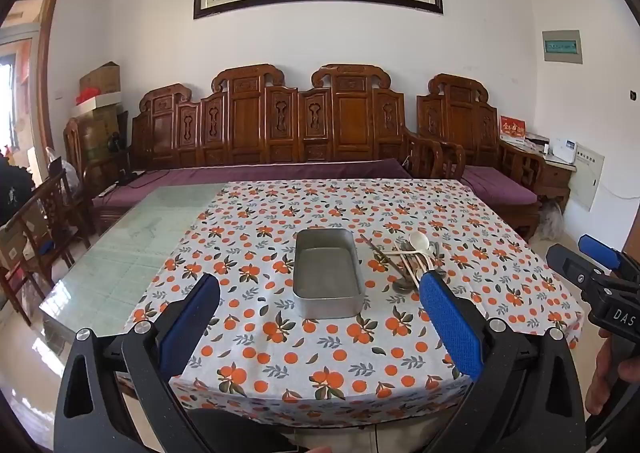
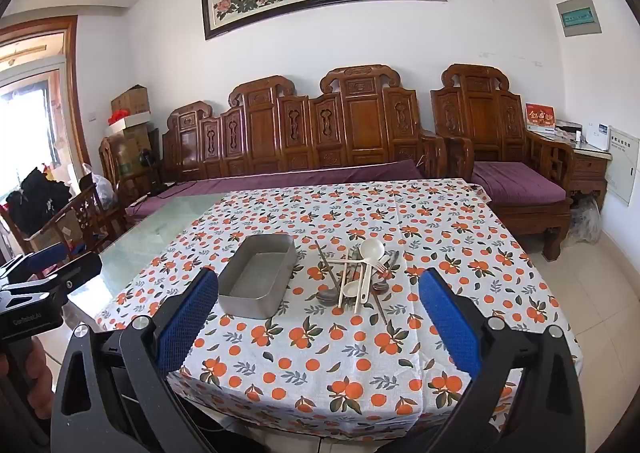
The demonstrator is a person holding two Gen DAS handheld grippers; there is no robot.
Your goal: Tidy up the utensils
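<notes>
1. Left wrist view: the left hand-held gripper (image 1: 320,317) is held level above the near edge of the counter (image 1: 120,253), its two blue-padded fingers (image 1: 452,329) spread wide with nothing between them.
2. It points straight at the metal tray (image 1: 328,275), which stands on the orange-print tablecloth (image 1: 300,353) near the middle of the counter, its long side running near to far.
3. At the right edge of this view the right hand-held gripper (image 1: 600,265) is raised beside the counter, with the person's hand (image 1: 608,377) on its grip below.
4. Right wrist view: the right hand-held gripper (image 2: 318,317) is likewise level and over the near edge, fingers (image 2: 184,325) wide apart and holding nothing.
5. It is aimed at the pile of utensils (image 2: 356,277), which lies just right of the metal tray (image 2: 260,277): a white ladle (image 2: 370,259), a white spoon (image 2: 351,289), a fork (image 2: 382,267), dark chopsticks (image 2: 328,269) and metal spoons (image 2: 328,297), all crossing one another.
6. The left hand-held gripper (image 2: 44,269) shows at the left edge of this view, off the counter's left side.
</notes>
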